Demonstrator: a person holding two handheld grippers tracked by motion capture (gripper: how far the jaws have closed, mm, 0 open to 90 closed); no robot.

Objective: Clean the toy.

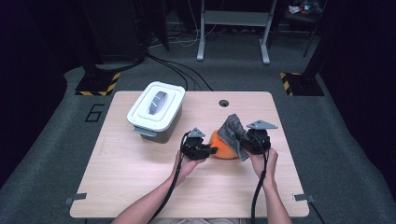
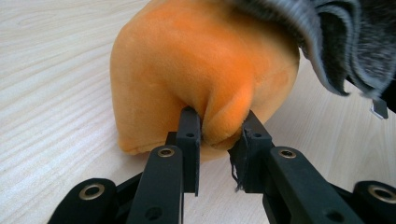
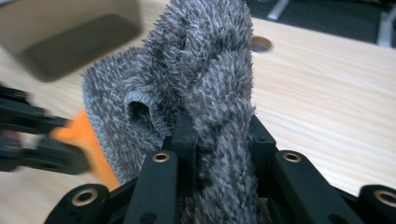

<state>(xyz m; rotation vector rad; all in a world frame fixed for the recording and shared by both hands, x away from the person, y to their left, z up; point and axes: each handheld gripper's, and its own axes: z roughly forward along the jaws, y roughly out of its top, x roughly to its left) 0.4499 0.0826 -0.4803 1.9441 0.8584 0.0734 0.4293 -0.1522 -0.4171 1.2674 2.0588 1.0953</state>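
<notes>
We have the orange plush [image 1: 223, 148] sitting on the wooden surface [image 1: 140, 182], a little right of centre, with the grey cloth [image 1: 232, 128] draped over its far right side and lifted to a peak. The step in hand looks like wiping or covering the plush with the cloth while we steady it.

To do this well, we keep the left gripper [image 1: 208, 150] low and quiet, so the soft body does not roll or slide across the surface, and we let the right gripper [image 1: 243, 138] do all the travelling. We draw the cloth across the plush in a smooth arc rather than tugging upward, since a hard pull could drag the plush out of the pinch. We also watch that the cloth's hanging edge does not catch on the left jaws. The white lidded box [image 1: 156, 110] stands well apart at the far left, clear of the work.

The left jaws stand close together, clamped on a fold of orange fabric at the near side of the plush. The right jaws are likewise drawn in, clamped on a bunched ridge of the grey cloth, which rises between them.
</notes>
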